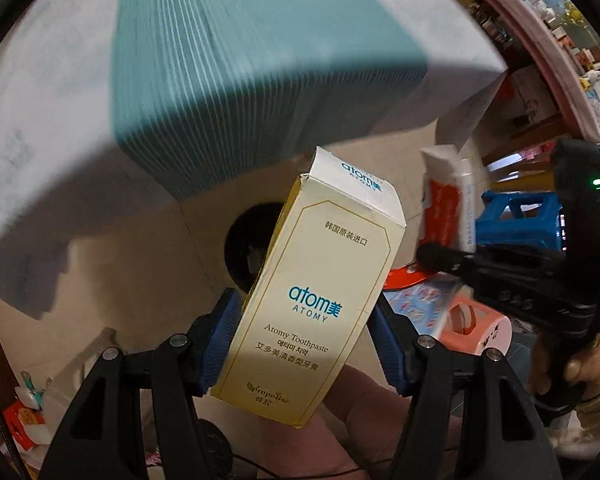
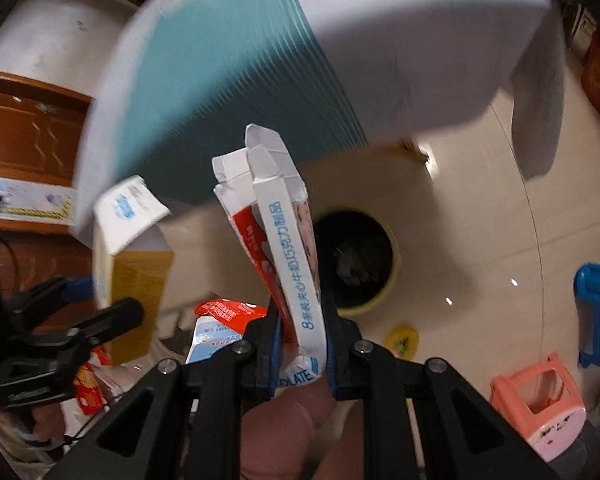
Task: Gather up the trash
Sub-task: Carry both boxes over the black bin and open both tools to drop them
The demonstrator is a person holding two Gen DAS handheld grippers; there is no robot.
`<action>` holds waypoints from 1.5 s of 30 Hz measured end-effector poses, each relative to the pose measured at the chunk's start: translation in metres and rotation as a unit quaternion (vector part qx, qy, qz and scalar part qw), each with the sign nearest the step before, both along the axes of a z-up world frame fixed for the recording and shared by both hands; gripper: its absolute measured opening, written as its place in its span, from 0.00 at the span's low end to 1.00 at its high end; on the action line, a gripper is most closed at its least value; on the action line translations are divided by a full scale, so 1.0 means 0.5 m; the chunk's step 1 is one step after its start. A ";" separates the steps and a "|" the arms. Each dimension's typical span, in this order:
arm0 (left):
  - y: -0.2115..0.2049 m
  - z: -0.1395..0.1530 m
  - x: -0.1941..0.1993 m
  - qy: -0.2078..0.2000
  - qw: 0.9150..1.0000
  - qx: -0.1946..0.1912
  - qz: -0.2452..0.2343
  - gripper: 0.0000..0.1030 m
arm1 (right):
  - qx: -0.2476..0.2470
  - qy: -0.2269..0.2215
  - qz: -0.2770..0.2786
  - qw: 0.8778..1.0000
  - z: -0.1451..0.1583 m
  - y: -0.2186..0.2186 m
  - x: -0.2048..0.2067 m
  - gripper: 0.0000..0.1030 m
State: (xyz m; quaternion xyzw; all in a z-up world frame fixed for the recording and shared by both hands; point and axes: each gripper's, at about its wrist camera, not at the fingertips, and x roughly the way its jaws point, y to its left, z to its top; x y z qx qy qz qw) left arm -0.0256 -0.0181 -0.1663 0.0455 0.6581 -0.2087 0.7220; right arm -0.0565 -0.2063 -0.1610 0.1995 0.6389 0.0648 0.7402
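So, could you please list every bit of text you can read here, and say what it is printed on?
"atom美 ATOMY", "Atomy Toothpaste", "propolis", "韩国原装进口": cream toothpaste box in the left gripper.
"OLATE": flattened red-and-white carton in the right gripper; its blue Chinese line is too blurred.
Floor packets: unreadable.

Black hand-held gripper (image 1: 306,344) (blue pads)

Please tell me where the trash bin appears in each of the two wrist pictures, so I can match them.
Left wrist: the bin is left of centre on the floor, partly hidden behind the toothpaste box.
Right wrist: the bin is right of centre, just past the flattened carton.
Shared landmark: the pink stool, low right in both.
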 end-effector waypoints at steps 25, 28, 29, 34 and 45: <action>-0.021 -0.360 0.059 0.035 0.997 0.026 0.064 0.79 | -0.039 0.094 0.026 0.994 -0.384 0.059 0.072 0.19; 0.001 -0.351 0.065 0.032 0.996 0.026 0.075 0.79 | -0.034 0.100 0.027 0.994 -0.385 0.067 0.076 0.19; 0.007 -0.344 0.064 0.030 0.996 0.027 0.080 0.79 | -0.030 0.103 0.027 0.994 -0.386 0.070 0.079 0.19; 0.043 -0.305 0.058 0.030 0.995 0.026 0.095 0.79 | -0.019 0.115 0.015 0.993 -0.389 0.079 0.091 0.47; 0.092 -0.174 0.040 0.023 0.992 0.007 0.122 0.79 | -0.047 0.028 0.008 0.998 -0.283 0.093 0.098 0.59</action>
